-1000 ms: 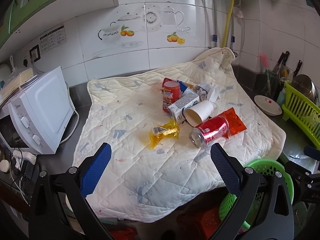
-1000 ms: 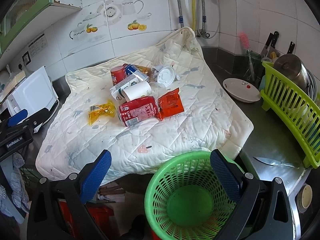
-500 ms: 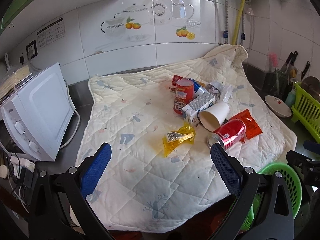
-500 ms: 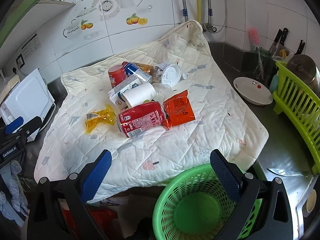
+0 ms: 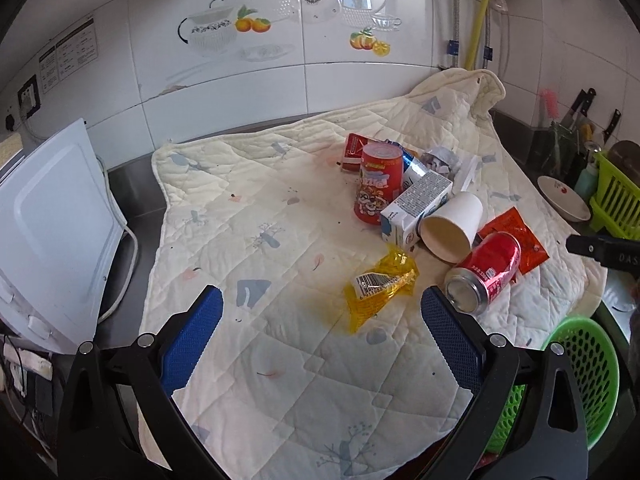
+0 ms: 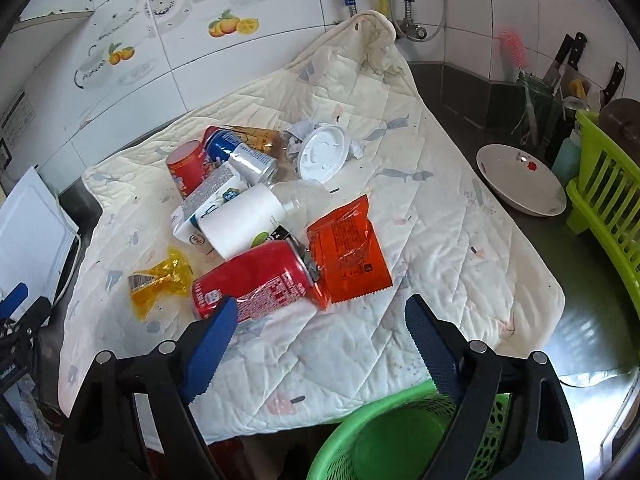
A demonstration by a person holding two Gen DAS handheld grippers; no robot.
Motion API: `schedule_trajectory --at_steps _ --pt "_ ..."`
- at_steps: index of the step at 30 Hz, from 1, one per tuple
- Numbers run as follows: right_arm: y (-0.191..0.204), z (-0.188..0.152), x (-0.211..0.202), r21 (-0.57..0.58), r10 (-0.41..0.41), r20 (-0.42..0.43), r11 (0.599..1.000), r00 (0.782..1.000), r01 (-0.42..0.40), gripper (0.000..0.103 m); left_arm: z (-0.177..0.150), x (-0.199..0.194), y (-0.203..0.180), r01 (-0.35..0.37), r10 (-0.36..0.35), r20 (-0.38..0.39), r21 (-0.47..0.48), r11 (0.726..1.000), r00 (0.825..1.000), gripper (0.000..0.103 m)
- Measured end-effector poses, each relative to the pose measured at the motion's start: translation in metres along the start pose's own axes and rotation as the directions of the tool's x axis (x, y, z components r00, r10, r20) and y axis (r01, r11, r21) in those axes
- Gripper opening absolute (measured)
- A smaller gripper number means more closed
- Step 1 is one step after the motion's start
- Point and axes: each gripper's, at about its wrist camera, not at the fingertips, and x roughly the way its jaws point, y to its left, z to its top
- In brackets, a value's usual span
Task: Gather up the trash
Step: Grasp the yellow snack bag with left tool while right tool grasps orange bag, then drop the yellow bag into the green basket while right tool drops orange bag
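Observation:
A heap of trash lies on a cream quilted cloth: a yellow wrapper, a red soda can on its side, a white paper cup, a milk carton, a red snack tube and an orange packet. My left gripper is open and empty, just short of the yellow wrapper. My right gripper is open and empty, hovering near the red soda can. A green basket sits below the cloth's front edge.
A white microwave stands left of the cloth. A white bowl, a green dish rack and a knife holder are on the right counter. Tiled wall and pipes run behind.
Both grippers have moved forward toward the trash heap, so the items look larger and closer. The green basket has slid lower in both views. Both jaws stay open.

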Motion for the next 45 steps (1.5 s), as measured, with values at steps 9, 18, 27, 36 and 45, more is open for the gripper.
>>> schedule_trajectory --at_steps 9,18,27,36,45 --pt "-0.022 0.032 0.052 0.027 -0.004 -0.057 1.0 0.998 0.006 0.066 0.005 0.053 -0.005 0.18 -0.168 -0.098 0.132 0.975 0.981 0.094" --pt "-0.045 0.047 0.099 0.1 0.032 -0.122 0.995 0.992 -0.02 0.058 0.009 0.099 -0.019 0.285 -0.242 -0.193 0.24 0.928 0.951 0.092" --pt "-0.054 0.055 0.137 0.169 0.112 -0.185 0.982 0.976 -0.081 0.046 0.006 0.127 -0.031 0.344 -0.276 -0.253 0.287 0.894 0.927 0.092" --pt "-0.044 0.052 0.123 0.11 0.104 -0.152 0.99 0.983 -0.088 0.017 0.003 0.142 -0.033 0.397 -0.318 -0.305 0.247 0.884 0.898 0.049" --pt "-0.037 0.047 0.075 0.057 0.049 -0.055 0.997 0.997 -0.046 0.008 -0.001 0.136 -0.034 0.387 -0.319 -0.296 0.21 0.898 0.901 0.022"
